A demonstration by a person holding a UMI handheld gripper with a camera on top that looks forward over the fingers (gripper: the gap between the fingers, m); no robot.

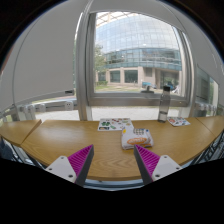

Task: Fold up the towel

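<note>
A small whitish cloth with reddish markings (136, 138), which looks like the folded towel, lies on the wooden table (60, 140), just ahead of my right finger. My gripper (114, 165) is open and empty, held above the table's near part. Its pink pads (82, 160) stand wide apart with bare wood between them. The fingers do not touch the cloth.
A flat white item with coloured print (115, 125) lies beyond the cloth. Another small flat item (180, 122) lies at the far right of the table. A dark bottle (165, 102) stands near the large window (135, 55). Chair backs (10, 150) stand at the left.
</note>
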